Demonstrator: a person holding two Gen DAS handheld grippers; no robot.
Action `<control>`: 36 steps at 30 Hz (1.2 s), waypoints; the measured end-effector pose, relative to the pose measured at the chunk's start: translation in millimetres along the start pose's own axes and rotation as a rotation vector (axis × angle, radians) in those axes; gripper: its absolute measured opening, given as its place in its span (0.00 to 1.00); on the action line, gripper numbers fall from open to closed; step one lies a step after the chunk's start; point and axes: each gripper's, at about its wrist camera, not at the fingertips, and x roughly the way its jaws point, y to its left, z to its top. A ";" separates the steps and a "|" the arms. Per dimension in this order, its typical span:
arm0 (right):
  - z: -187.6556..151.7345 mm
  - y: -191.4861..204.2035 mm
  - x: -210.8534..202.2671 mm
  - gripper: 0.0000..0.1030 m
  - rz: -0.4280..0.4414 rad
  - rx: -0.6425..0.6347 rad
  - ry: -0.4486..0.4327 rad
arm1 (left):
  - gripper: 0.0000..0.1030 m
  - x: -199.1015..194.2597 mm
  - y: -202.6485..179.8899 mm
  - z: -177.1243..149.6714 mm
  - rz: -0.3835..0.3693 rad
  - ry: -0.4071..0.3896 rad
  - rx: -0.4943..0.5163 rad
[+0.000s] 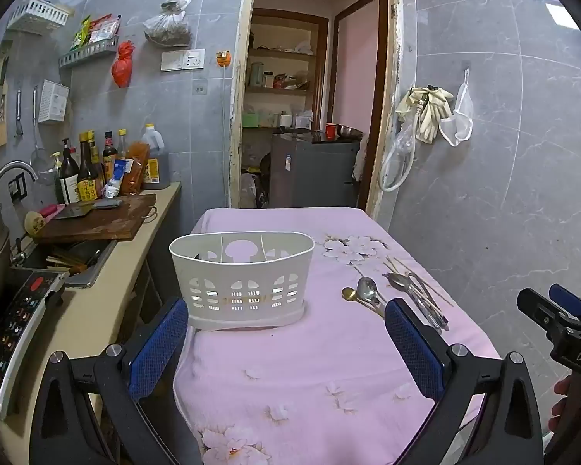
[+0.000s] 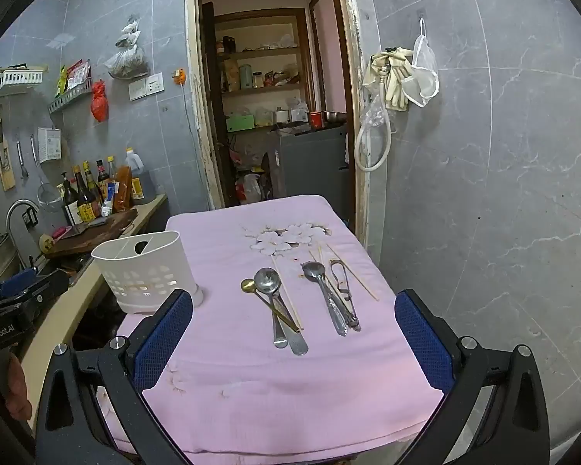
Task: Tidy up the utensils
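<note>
A white slotted utensil holder with three compartments stands empty on the left of a pink floral cloth. To its right lie two groups of utensils: a steel ladle-spoon with a small gold spoon, and a steel spoon with a peeler, among loose wooden chopsticks. In the left wrist view the same spoons lie right of the holder. My left gripper hovers open before the holder. My right gripper hovers open before the utensils. Nothing is between either pair of fingers.
The cloth-covered table ends near a grey tiled wall on the right. A beige counter on the left carries a cutting board, bottles, a sink and an induction cooker. An open doorway lies behind the table.
</note>
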 end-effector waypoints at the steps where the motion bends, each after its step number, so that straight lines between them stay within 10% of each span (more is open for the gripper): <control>1: 0.0 0.1 -0.1 0.99 0.001 0.000 0.000 | 0.99 0.0 0.0 -0.1 -0.001 0.001 0.000; 36: 1.8 1.8 2.0 0.99 0.020 -0.003 0.010 | 0.99 0.2 0.0 0.0 0.001 0.007 -0.005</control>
